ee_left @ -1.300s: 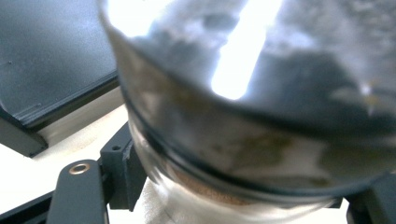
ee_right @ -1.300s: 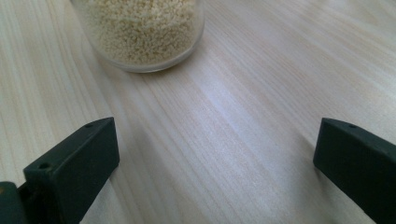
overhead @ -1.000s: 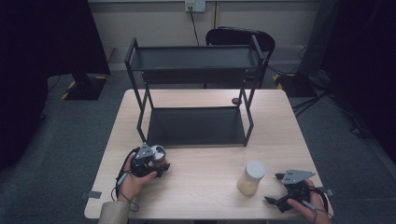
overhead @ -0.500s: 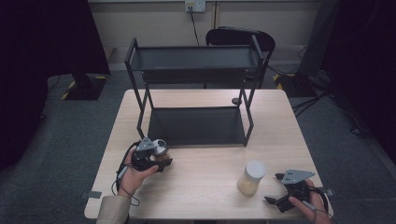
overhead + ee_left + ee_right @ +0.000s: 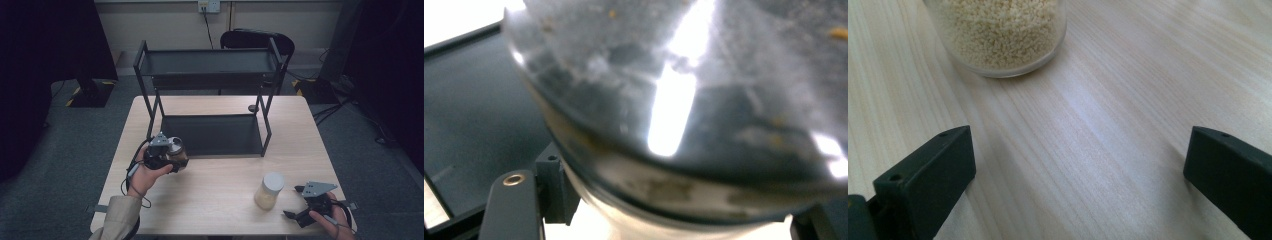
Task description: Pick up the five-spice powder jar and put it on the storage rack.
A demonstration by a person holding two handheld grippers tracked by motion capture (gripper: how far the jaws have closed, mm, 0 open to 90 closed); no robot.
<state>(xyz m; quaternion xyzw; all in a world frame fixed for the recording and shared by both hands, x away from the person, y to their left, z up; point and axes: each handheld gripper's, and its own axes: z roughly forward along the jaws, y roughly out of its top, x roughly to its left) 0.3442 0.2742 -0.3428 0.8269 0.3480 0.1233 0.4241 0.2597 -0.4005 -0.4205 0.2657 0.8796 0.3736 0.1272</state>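
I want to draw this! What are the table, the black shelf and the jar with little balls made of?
Table: pale wood look, grain lines, maybe laminate. Shelf: thin matte black bars, likely metal. Jar: clear and shiny, glass or plastic, cream grains showing through.

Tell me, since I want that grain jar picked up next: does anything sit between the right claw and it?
Nothing visible does. The open right claw faces the clear glass jar of pale grains across bare light wooden table.

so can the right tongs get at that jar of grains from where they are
Probably yes: the right tongs are open beside the grain jar, with bare table between them and nothing in the way.
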